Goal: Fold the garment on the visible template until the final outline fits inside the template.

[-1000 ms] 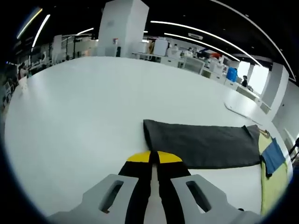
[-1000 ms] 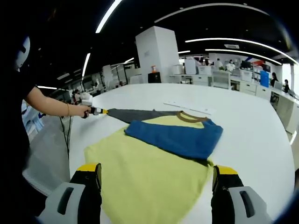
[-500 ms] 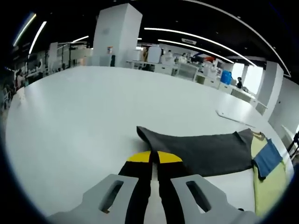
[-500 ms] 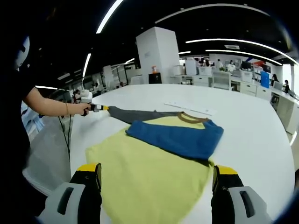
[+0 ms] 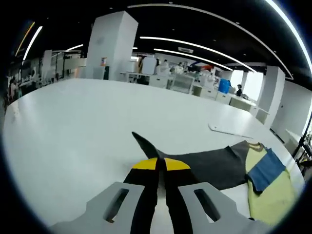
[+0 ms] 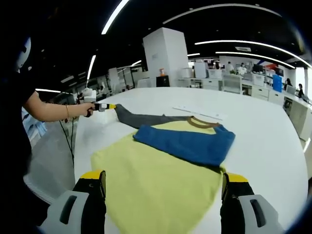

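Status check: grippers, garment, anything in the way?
Left gripper shut on grey sleeve, cuff lifted. Right gripper open above yellow shirt body. Blue sleeve folded across. Nothing obstructing.

The garment point(image 6: 156, 180) is a yellow tee lying flat on the white table point(image 6: 263, 131). Its blue sleeve point(image 6: 187, 144) is folded over the chest. The dark grey sleeve point(image 6: 141, 118) is stretched out sideways, cuff end raised off the table.
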`<state>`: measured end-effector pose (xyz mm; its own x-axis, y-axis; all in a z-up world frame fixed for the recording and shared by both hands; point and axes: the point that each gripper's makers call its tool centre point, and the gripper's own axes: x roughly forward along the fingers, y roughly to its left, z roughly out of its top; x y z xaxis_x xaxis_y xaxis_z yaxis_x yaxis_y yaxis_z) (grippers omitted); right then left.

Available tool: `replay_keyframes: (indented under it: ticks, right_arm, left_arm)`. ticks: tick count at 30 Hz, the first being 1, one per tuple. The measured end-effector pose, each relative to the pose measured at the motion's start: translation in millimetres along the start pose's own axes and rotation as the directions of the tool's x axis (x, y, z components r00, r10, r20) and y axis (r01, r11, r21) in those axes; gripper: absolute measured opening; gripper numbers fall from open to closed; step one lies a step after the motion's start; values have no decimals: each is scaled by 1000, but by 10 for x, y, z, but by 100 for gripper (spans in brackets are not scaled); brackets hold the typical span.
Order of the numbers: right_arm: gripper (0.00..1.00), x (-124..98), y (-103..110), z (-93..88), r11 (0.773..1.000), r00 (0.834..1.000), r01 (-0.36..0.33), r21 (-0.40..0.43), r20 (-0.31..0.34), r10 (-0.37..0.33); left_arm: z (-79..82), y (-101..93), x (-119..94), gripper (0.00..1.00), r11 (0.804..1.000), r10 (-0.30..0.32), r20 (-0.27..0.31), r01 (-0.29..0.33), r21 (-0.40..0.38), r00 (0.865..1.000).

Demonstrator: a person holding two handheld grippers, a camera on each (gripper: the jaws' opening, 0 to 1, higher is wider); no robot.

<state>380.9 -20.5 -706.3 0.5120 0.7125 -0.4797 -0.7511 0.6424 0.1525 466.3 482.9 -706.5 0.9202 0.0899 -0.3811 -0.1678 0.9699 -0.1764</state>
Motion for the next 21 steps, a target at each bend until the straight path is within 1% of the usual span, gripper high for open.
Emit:
replay_keyframes:
  ticks: [5,11,19,21]
  right_arm:
    - [99,-8,31,-6,1000,1000,-4,-2,-1,4]
    - [99,-16,57,-23,1000,1000,-7,-7,-5,7]
    - [99,-28,92,-25,1000,1000,-9,-11,-5,9]
    - [99,-29,99,-26,1000,1000,-10,-11,-4,10]
  left_arm:
    - [85,-173,-4,1,999,-39,17,39,13,999]
    - [144,-375,9,1,996,-76,22,75,45,997]
    - [207,-629,38,1,990,-133,32,131,43,991]
    - [220,-717,52,1,988,-150,32,149,49,988]
